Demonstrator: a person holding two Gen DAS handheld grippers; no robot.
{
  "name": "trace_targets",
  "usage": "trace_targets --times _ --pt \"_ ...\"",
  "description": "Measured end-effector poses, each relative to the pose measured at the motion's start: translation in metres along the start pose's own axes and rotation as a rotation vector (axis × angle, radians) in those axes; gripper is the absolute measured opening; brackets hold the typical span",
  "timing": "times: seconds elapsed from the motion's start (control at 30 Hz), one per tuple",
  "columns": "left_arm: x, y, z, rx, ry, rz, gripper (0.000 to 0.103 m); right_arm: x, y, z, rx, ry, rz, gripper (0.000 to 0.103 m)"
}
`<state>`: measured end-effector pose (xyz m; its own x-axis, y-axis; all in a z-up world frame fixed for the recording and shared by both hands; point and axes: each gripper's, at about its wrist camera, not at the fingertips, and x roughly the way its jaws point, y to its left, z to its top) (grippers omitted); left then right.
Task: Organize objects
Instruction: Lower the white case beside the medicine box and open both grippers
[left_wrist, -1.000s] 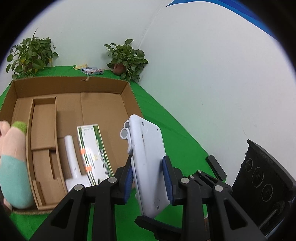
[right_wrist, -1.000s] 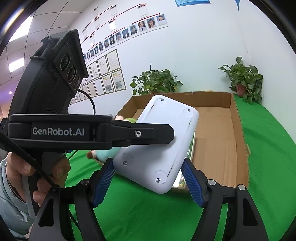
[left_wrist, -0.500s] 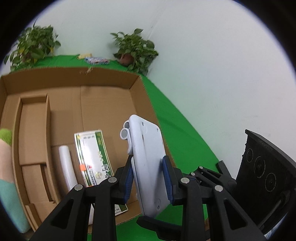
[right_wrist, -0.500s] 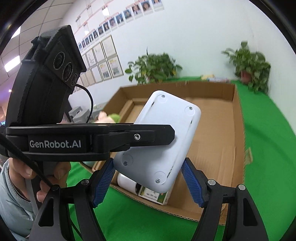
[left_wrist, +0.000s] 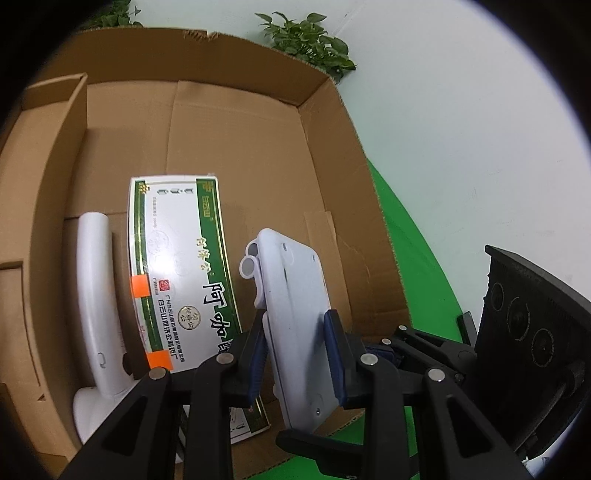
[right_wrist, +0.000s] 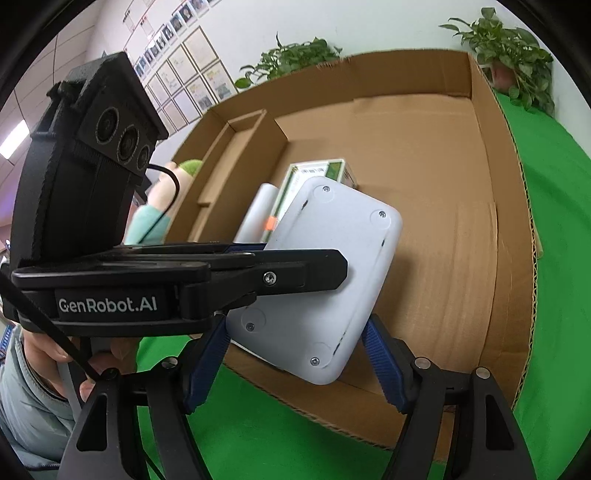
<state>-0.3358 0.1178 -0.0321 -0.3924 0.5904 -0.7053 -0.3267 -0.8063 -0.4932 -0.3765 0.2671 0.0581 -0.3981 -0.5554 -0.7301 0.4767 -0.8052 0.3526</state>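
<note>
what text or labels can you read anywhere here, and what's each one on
"GenRobot.AI": white lettering on the black left claw, seen from the right wrist.
"阿" in large black characters on the green and white printed carton; its other characters and small print are too blurred or distorted.
Framed wall papers: too small to read.

One carton (left_wrist: 258, 147), three items, perhaps one toy (right_wrist: 162, 199).

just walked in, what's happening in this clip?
A person with two handheld grippers is packing things into a cardboard box. The left gripper is shut on a flat white device, holding it over the box beside a green-and-white carton and a white handle-shaped item already inside. The right gripper is open, holding nothing.
</note>
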Motion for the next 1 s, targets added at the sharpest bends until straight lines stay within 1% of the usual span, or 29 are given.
trace_targets --times 0.33,0.53,0.73,0.83,1.0 --pt "0.015 0.004 -0.005 -0.005 0.049 0.001 0.027 0.025 -0.009 0.0 -0.023 0.087 -0.023 0.071" --pt "0.019 0.001 -0.009 0.005 0.069 -0.003 0.025 0.031 -0.014 -0.001 -0.022 0.119 -0.061 0.071" --pt "0.016 -0.002 -0.012 0.02 0.075 0.012 0.025 0.034 -0.013 0.002 -0.03 0.145 -0.068 0.072" --pt "0.011 -0.001 -0.016 0.025 0.075 0.002 0.023 0.034 -0.013 0.005 -0.02 0.157 -0.075 0.072" --pt "-0.002 -0.007 -0.023 0.066 0.056 0.017 0.023 0.03 -0.012 0.007 -0.018 0.155 -0.084 0.072"
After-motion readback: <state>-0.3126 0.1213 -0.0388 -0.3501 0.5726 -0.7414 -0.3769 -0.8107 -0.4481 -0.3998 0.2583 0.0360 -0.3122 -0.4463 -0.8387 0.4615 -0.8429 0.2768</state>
